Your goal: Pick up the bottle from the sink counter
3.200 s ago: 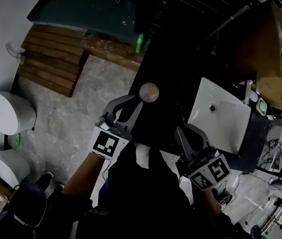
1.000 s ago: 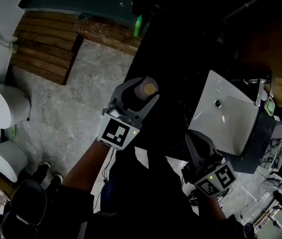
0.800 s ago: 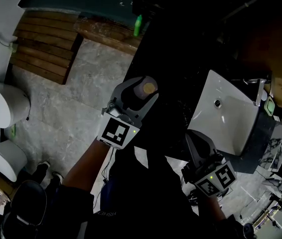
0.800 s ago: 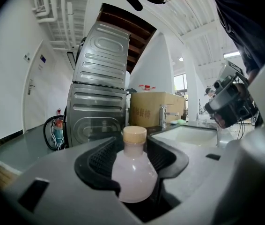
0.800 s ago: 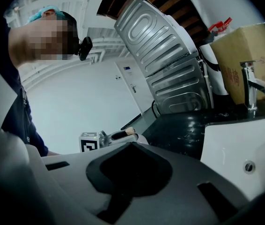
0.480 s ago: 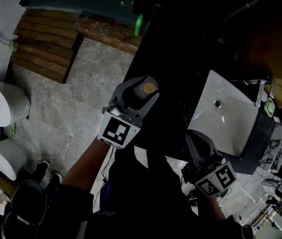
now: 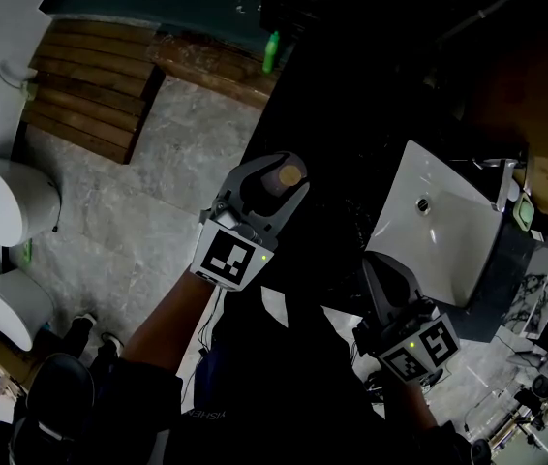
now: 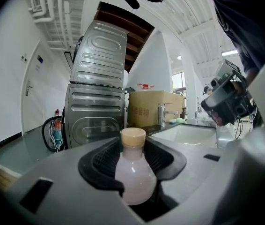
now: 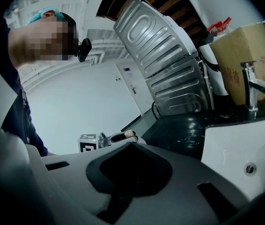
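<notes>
Left claw (image 7: 276,170) reached forward from the lower left, almost level and only a little nose-down. Left marker cube (image 7: 228,261) turned up toward the head camera, forearm (image 7: 163,329) stretched out behind it. Has just been closing its jaws, and now grips the bottle (image 8: 133,172), with the black pads (image 8: 99,165) against both sides of the round body.

Bottle upright, milky white with a tan cap, at the left edge of the dark counter (image 7: 351,114), the cap standing above the pads. Not possible to tell whether lifted off the counter or not.

Far ahead, a small green bottle (image 7: 271,51), well apart from the claw.

To the right and nearer to the person, right claw (image 7: 382,277), also pointing forward and slightly down over the near part of the counter. Right marker cube (image 7: 419,347) behind it. Jaws there together, nothing between.

Just beside it on the right, the white sink (image 7: 448,235) set in the counter. At the far rim a chrome tap (image 9: 252,86), and behind the tap a cardboard box (image 9: 247,55).
</notes>
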Tool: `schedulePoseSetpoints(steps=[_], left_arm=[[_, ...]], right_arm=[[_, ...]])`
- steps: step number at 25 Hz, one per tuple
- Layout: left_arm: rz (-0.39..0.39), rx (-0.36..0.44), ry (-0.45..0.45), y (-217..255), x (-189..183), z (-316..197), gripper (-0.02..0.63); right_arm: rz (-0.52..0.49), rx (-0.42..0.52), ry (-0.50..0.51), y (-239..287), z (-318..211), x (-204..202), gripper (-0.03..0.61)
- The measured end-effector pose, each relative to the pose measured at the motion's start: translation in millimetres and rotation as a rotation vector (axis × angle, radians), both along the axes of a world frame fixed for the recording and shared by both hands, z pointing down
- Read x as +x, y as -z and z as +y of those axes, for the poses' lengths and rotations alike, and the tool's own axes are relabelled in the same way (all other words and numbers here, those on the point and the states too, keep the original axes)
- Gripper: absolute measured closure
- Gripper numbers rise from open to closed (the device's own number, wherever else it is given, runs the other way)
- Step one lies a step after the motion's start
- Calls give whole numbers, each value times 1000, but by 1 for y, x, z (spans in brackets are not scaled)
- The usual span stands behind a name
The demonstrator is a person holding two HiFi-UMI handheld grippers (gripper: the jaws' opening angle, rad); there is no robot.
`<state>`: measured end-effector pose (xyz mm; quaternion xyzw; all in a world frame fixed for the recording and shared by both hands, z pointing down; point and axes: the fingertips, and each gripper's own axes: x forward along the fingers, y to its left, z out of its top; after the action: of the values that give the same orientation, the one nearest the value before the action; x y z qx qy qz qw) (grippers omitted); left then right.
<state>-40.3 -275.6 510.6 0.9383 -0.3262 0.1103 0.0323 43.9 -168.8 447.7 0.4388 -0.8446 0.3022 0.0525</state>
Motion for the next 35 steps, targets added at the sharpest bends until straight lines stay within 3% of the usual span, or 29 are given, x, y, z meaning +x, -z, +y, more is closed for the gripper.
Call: schedulePoseSetpoints(steps=[24,35], left_arm=[[-17,-22,7,2,0,-1,472],[-12,-5,-12,27,4,2,472]], right_arm=[[-17,35,18,16,-14,0,555],[-32,74,16,35,-17,2,555]])
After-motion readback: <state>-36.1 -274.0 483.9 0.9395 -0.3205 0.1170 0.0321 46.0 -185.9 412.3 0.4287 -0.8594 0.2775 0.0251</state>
